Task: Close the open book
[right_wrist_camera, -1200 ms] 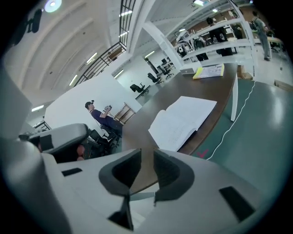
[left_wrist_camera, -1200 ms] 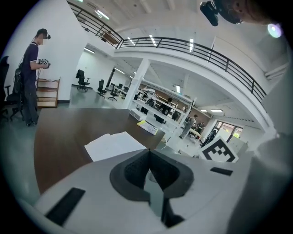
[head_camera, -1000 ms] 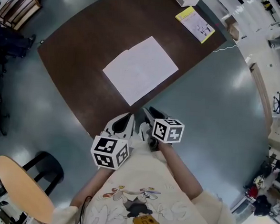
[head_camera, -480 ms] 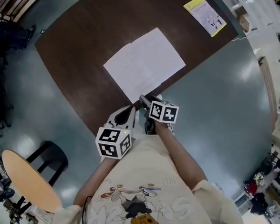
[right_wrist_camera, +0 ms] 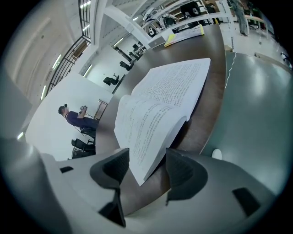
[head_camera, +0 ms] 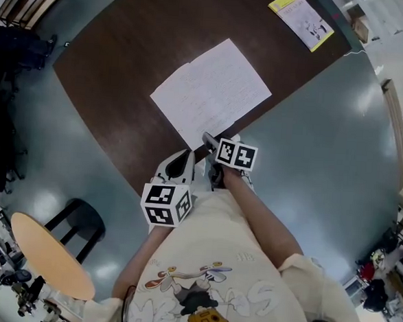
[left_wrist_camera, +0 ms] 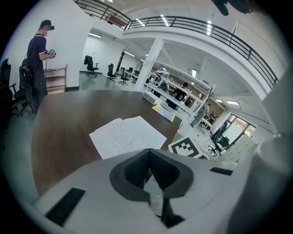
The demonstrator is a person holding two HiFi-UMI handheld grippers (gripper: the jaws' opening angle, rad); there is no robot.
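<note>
The open book [head_camera: 212,92] lies flat on the dark brown table [head_camera: 118,68], white pages up; it also shows as the book [right_wrist_camera: 160,105] and the book [left_wrist_camera: 127,135]. My right gripper [head_camera: 213,142] sits at the book's near corner. In the right gripper view the right gripper [right_wrist_camera: 147,160] has its jaws opening, with that corner showing in the gap and the pads not pressing on it. My left gripper [head_camera: 186,157] hangs just left of it, short of the table edge. In its own view the left gripper [left_wrist_camera: 149,157] is shut and holds nothing.
A yellow booklet [head_camera: 301,18] lies at the table's far right corner, with a thin white cable [head_camera: 353,52] beside it. A black stool [head_camera: 80,224] and a round wooden table [head_camera: 47,256] stand on the grey floor at lower left. A person [left_wrist_camera: 39,59] stands beyond the table.
Both grippers have come forward and down toward the book. The right one now reaches its near corner, and its jaws stand wider apart.
</note>
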